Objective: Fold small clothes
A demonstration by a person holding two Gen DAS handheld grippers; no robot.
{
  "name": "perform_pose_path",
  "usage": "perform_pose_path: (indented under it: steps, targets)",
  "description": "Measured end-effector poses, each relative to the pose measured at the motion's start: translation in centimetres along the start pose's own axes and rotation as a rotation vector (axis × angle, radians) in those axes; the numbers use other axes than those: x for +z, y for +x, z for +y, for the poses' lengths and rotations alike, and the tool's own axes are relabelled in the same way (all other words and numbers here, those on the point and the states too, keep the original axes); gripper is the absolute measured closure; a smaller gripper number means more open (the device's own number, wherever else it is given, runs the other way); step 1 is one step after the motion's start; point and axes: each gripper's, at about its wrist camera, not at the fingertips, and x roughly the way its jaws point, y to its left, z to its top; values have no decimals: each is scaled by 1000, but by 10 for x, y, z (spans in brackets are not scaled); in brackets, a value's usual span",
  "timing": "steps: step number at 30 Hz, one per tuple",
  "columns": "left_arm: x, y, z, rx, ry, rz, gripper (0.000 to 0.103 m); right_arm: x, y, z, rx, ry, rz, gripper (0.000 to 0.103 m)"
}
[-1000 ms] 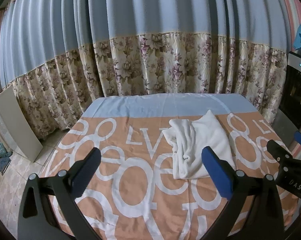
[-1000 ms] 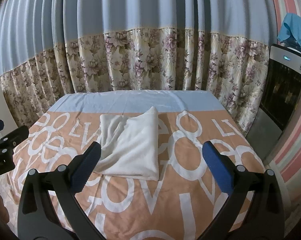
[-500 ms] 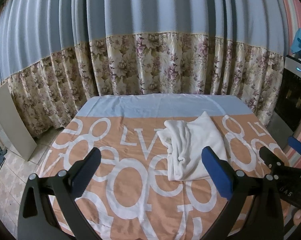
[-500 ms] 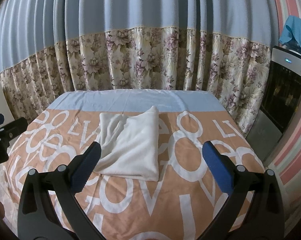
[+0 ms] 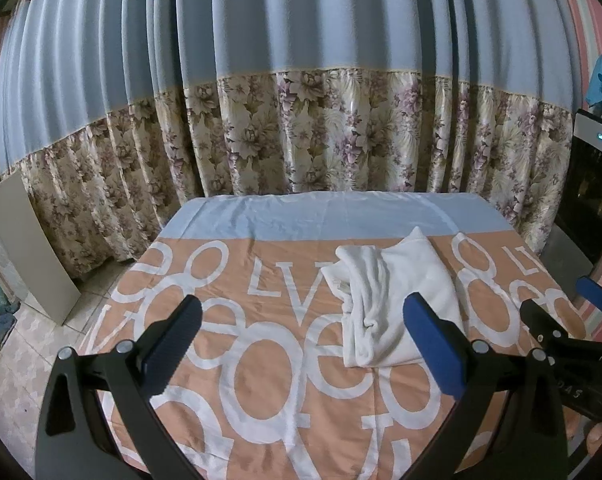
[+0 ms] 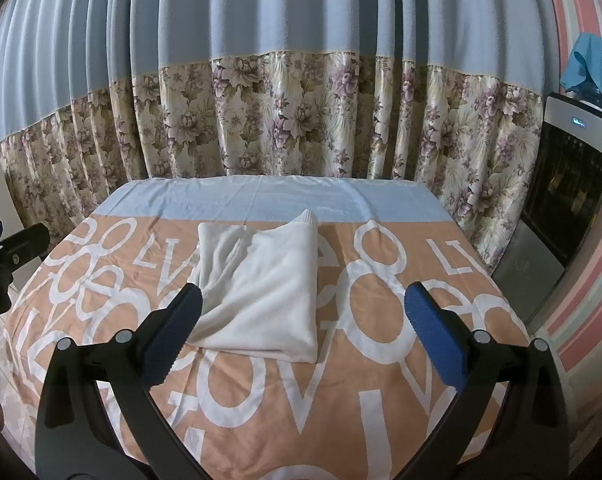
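Left hand-held gripper gapes above soft, rumpled white terry garment.

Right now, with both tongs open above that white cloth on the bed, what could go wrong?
1. The white cloth is only loosely folded, with bunched layers on its left side; a pinch there may catch one layer and undo the fold.
2. The left tongs and right tongs sit close together, so they could bump.
3. A low pinch might grab the bedsheet too.
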Motion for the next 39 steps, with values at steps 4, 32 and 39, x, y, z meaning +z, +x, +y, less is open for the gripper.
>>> perform_pose_path:
  steps: [4, 32, 39]
  targets:
    - [-1, 3, 0, 2, -1, 8, 2, 0, 1, 0, 0, 1, 0, 3]
    - [-4, 3, -1, 24, 19, -16, 2, 1, 4, 1, -4, -13, 6, 3]
    - [-5, 3, 2, 10, 5, 0, 2, 1, 6, -1, -6, -14, 7, 3]
